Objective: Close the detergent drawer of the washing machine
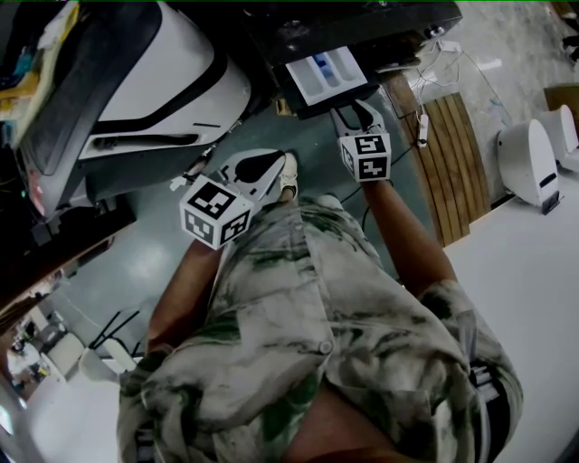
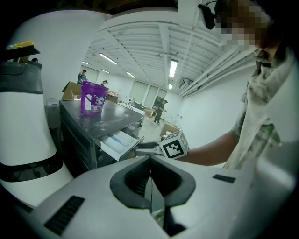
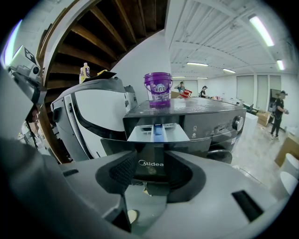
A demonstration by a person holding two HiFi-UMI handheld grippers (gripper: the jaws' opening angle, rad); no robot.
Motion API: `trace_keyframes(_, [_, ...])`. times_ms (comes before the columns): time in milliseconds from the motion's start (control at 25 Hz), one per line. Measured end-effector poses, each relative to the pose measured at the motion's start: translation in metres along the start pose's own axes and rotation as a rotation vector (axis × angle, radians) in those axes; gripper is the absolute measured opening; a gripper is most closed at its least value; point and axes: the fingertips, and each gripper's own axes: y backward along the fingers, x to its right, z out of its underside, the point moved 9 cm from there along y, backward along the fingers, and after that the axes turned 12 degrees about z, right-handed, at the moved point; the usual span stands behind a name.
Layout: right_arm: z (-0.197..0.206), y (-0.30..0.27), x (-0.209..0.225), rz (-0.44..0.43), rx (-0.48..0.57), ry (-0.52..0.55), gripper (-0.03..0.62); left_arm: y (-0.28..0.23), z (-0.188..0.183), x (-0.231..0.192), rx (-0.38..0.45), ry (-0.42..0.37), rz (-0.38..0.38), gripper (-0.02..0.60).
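Head view: dark washing machine (image 1: 362,23) at top, detergent drawer (image 1: 327,74) pulled out of its front, not closed. Right gripper (image 1: 353,113) sits just at the drawer's front panel, jaws spread wide, not pinching it. Left gripper (image 1: 282,172) lower, apart from machine, jaws pressed together, empty. Purple bucket (image 3: 158,89) on machine top.

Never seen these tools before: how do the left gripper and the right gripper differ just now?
The left gripper has its jaws shut; the right gripper has them apart. The right gripper points at the open detergent drawer; the left gripper hangs back from it. Both hold nothing.
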Motion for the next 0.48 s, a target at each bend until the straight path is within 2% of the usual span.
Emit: trace_keyframes(480, [-0.007,-0.009,-0.002,0.001,-0.004,-0.008,0.196,0.001,-0.005,-0.012,-0.005,-0.002,0.003,0.023])
